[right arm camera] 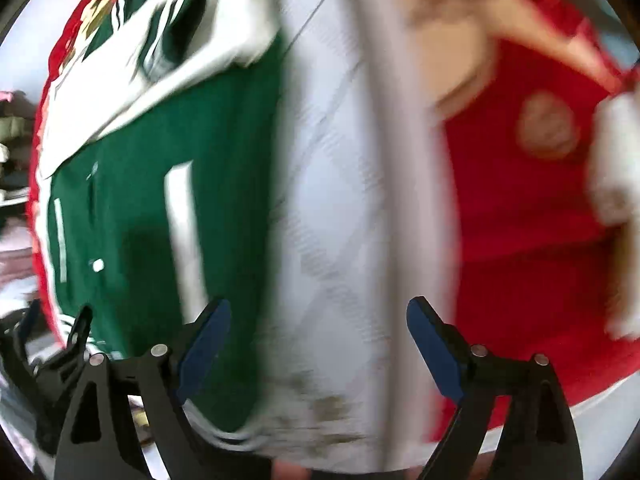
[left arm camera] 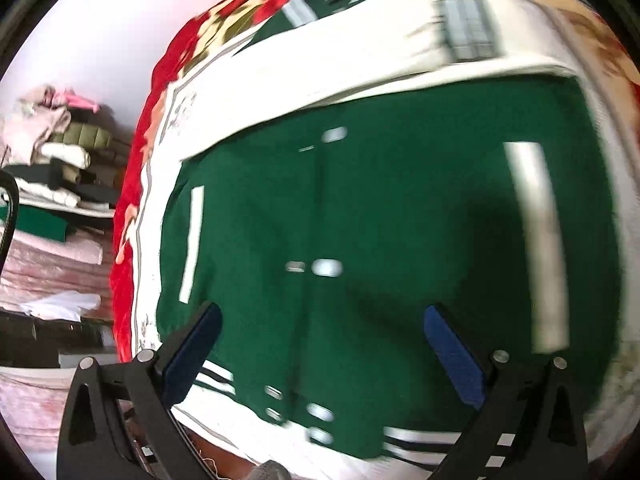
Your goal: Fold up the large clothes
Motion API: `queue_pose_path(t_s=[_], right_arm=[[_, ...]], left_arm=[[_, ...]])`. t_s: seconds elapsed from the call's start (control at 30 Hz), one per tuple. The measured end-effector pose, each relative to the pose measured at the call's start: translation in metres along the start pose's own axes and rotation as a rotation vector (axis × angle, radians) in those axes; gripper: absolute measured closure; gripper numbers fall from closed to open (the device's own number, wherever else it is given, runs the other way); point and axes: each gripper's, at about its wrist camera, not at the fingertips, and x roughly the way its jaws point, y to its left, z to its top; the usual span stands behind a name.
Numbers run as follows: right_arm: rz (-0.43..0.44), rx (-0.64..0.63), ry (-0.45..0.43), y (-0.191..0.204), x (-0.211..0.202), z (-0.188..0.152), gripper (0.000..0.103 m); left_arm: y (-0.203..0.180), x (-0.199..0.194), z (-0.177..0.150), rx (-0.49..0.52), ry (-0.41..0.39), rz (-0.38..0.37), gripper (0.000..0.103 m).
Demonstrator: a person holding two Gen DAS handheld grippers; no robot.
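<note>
A green jacket (left arm camera: 380, 220) with white sleeves, white snap buttons and a striped hem lies spread on a bed. A white sleeve (left arm camera: 320, 68) is folded across its upper part. My left gripper (left arm camera: 322, 316) is open and empty above the jacket's lower front, near the hem. In the right wrist view the jacket (right arm camera: 152, 208) fills the left half, blurred by motion. My right gripper (right arm camera: 318, 312) is open and empty over the white cloth (right arm camera: 344, 220) beside the jacket's right edge.
A red floral blanket (left arm camera: 132, 184) covers the bed; it also shows in the right wrist view (right arm camera: 528, 272). A stack of folded clothes (left arm camera: 60, 152) sits on shelves to the left. The left gripper's black frame (right arm camera: 48, 356) shows at the lower left of the right wrist view.
</note>
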Motion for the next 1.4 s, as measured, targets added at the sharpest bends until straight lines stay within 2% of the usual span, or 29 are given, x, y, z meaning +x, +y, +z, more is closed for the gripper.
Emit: queue_pose_path(t_s=[0.03,0.2,0.27,0.37,0.43,0.5,0.63,0.67,0.7,0.77,0.83,0.97,1.07,1.13,1.17,1.2,1.23,1.27,1.33,1.4], right_arm=[[-0.016,0.000,-0.019,0.016,-0.002,0.003,0.012],[-0.090,0.069,-0.072,-0.077,-0.044,0.018,0.012],[-0.118,0.101,-0.096,-0.110,-0.059,0.013,0.012],[-0.117,0.133,-0.088,-0.121,-0.051,0.013,0.012],[-0.090,0.139,-0.078,-0.125,-0.045,0.017,0.012],[-0.066,0.121,-0.077,-0.121,-0.039,0.026,0.012],[0.078,0.059,-0.112,-0.092,-0.025,0.054,0.012],[0.121,0.046,-0.122,-0.085,-0.021,0.063,0.012],[0.193,0.030,-0.128,-0.074,-0.013,0.075,0.012],[0.329,0.025,-0.142,-0.054,0.002,0.099,0.012],[0.487,0.034,-0.151,-0.031,0.022,0.129,0.012],[0.706,0.095,-0.099,0.007,0.064,0.176,0.012],[0.825,0.145,-0.071,0.033,0.087,0.199,0.012],[0.827,0.138,-0.078,0.050,0.088,0.206,0.013],[0.788,0.112,-0.086,0.064,0.086,0.209,0.021],[0.746,0.098,-0.086,0.075,0.086,0.211,0.058],[0.694,0.088,-0.078,0.087,0.088,0.212,0.074],[0.645,0.097,-0.081,0.095,0.083,0.212,0.076],[0.613,0.119,-0.094,0.100,0.065,0.209,0.086],[0.570,0.105,-0.123,0.112,0.033,0.204,0.089]], left_arm=[[-0.014,-0.009,-0.001,0.011,-0.005,-0.008,0.000],[-0.113,-0.044,-0.019,0.173,-0.038,-0.040,0.000],[-0.150,-0.045,-0.030,0.243,-0.054,-0.009,0.000],[-0.188,-0.027,-0.045,0.318,-0.035,0.068,0.000],[-0.189,-0.011,-0.045,0.299,-0.022,0.090,0.000],[-0.176,-0.004,-0.035,0.213,0.002,0.057,0.000],[-0.147,0.011,-0.021,0.109,0.016,0.059,0.000],[-0.133,0.016,-0.016,0.074,0.020,0.050,0.007],[-0.121,0.020,-0.013,0.038,0.028,0.021,0.034],[-0.104,0.023,-0.008,-0.020,0.045,-0.049,0.080],[-0.091,0.020,-0.002,-0.041,0.040,-0.106,0.093],[-0.064,0.007,0.004,-0.080,0.005,-0.165,0.094],[-0.051,-0.003,0.004,-0.101,-0.015,-0.197,0.095],[-0.041,-0.007,0.005,-0.115,-0.023,-0.221,0.095],[-0.037,-0.009,0.004,-0.123,-0.026,-0.231,0.095],[-0.032,-0.010,0.004,-0.131,-0.029,-0.249,0.095],[-0.025,-0.010,0.004,-0.134,-0.032,-0.261,0.095],[-0.014,-0.011,0.004,-0.141,-0.040,-0.280,0.095],[-0.001,-0.015,0.002,-0.157,-0.054,-0.309,0.095],[0.023,-0.020,0.000,-0.175,-0.072,-0.349,0.096]])
